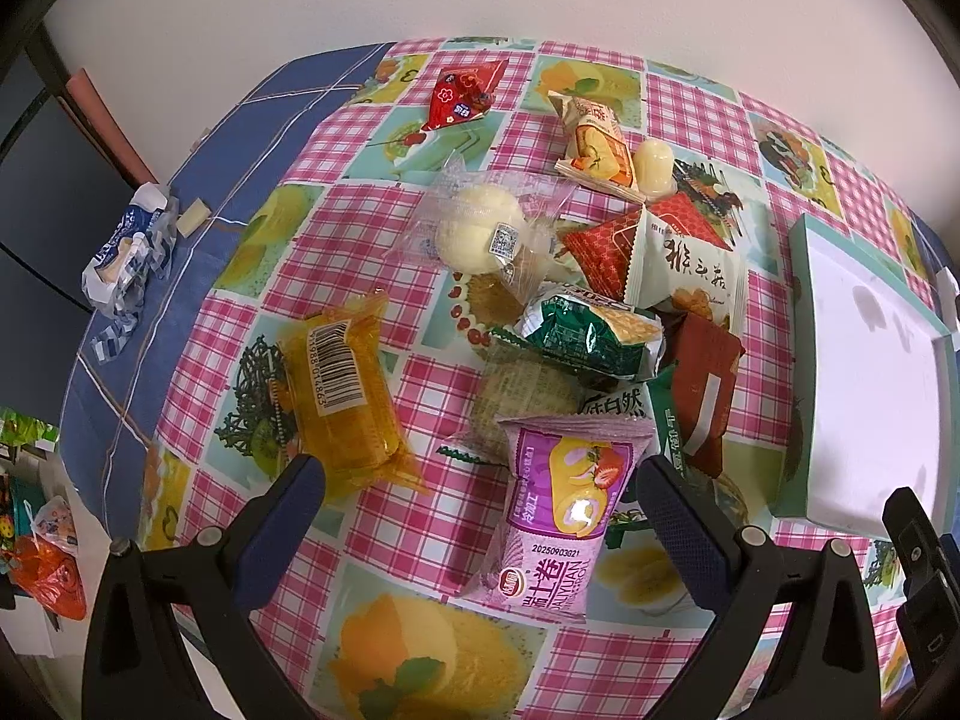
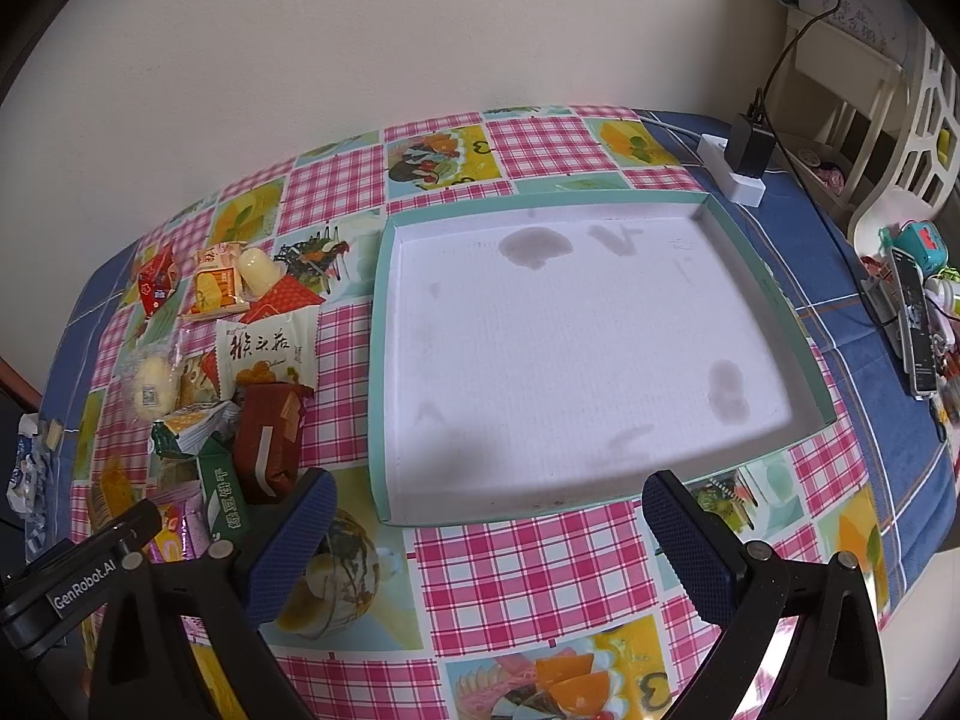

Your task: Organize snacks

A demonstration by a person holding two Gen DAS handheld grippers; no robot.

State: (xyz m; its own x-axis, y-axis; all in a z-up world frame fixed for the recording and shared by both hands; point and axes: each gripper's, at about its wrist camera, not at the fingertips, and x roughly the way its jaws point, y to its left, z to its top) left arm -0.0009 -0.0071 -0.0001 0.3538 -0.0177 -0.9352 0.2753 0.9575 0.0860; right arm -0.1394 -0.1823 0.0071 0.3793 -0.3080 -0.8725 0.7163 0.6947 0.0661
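A pile of wrapped snacks lies on the checked tablecloth. In the left wrist view my left gripper [image 1: 480,492] is open, with a purple roll-cake packet [image 1: 555,510] between its fingers. An orange packet [image 1: 345,396] lies to the left, a green packet [image 1: 591,339] and a clear-wrapped pale bun [image 1: 477,231] behind. A shallow white tray with a teal rim [image 2: 378,360] stands empty to the right. My right gripper [image 2: 489,516] is open and empty over the tray's near edge. The snack pile [image 2: 240,372] also shows left of the tray.
A crumpled blue-white wrapper [image 1: 123,255] lies at the table's left edge. A white power strip with a black charger [image 2: 744,162] sits behind the tray. A phone and small items [image 2: 915,312] lie at the far right. A wall backs the table.
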